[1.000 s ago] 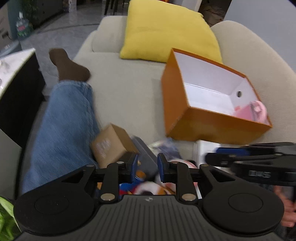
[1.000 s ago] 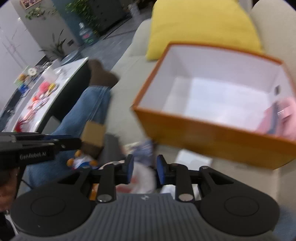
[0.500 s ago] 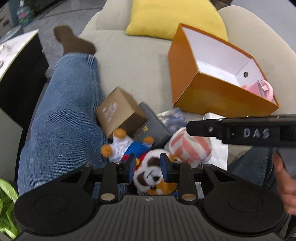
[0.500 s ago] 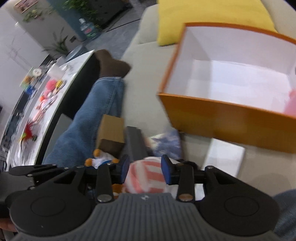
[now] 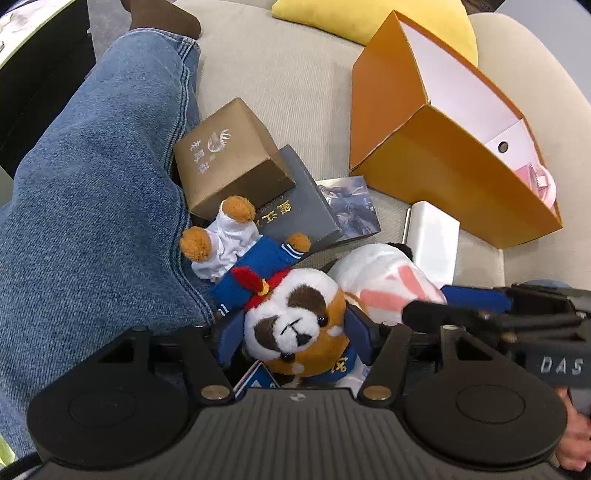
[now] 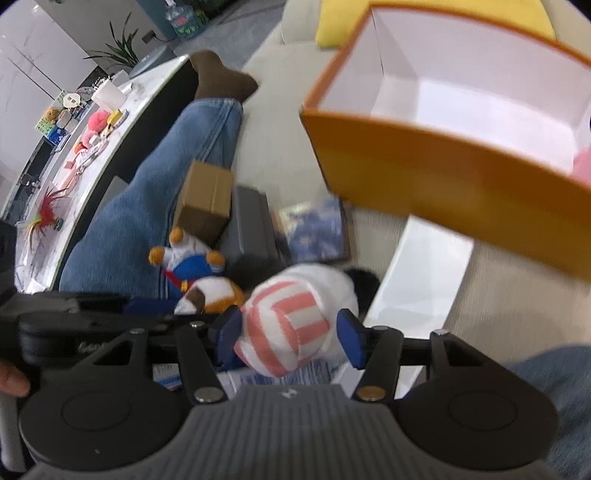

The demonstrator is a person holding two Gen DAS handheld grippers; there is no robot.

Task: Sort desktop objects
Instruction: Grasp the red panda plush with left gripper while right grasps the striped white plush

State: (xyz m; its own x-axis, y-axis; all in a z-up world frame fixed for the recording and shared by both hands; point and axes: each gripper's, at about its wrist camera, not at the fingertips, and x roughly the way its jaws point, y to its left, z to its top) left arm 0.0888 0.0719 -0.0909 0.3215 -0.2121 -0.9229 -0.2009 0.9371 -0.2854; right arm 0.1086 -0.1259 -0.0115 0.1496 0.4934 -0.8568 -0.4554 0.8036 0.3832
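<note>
On the beige sofa lies a plush dog point(image 5: 295, 328) in a blue jacket, its head between the pads of my left gripper point(image 5: 293, 338). The jaws are opening and stand just off the head. Right beside it lies a white plush with pink stripes point(image 6: 288, 328), which sits between the fingers of my right gripper point(image 6: 288, 336); those jaws are opening too, with gaps on both sides. An open orange box point(image 5: 443, 162) point(image 6: 424, 173) with a white inside stands behind the toys, with a pink item point(image 5: 541, 181) in its corner.
A brown carton point(image 5: 229, 155), a grey book point(image 5: 295, 206), a picture card point(image 5: 351, 203) and a flat white box point(image 5: 436, 236) lie beyond the toys. A person's jeans leg point(image 5: 92, 184) runs along the left. A yellow cushion point(image 5: 369, 18) is at the back, a cluttered table point(image 6: 92, 122) far left.
Both grippers have come down onto the toy pile and their jaws have spread. The dog's head now sits between the left jaws, the striped plush between the right.
</note>
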